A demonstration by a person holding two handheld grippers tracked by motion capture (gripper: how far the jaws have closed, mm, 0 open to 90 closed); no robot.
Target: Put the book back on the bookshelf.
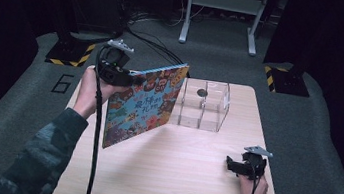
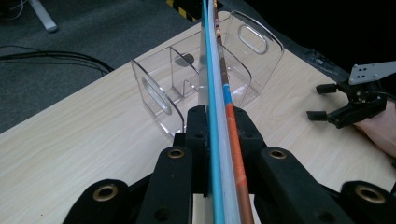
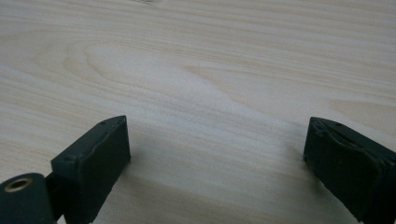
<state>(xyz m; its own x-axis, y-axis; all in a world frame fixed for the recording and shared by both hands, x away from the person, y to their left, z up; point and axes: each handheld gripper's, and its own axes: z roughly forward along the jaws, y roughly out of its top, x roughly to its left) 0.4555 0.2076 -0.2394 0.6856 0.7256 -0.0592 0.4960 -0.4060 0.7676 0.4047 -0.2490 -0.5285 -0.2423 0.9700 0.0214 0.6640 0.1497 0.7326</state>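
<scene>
The left gripper (image 1: 129,77), clamped tight on the picture book (image 1: 145,103) held tilted at 9 o'clock of the clear divided rack (image 1: 204,105), seems mid-carry; next, stand it into 1 slot, while the right gripper (image 1: 235,167) rests wide open, empty.

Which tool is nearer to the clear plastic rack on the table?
Left. The left tool, clamped on a picture book, is raised just left of the clear rack, the book's edge beside it. The right tool rests open near the table's front right corner.
</scene>
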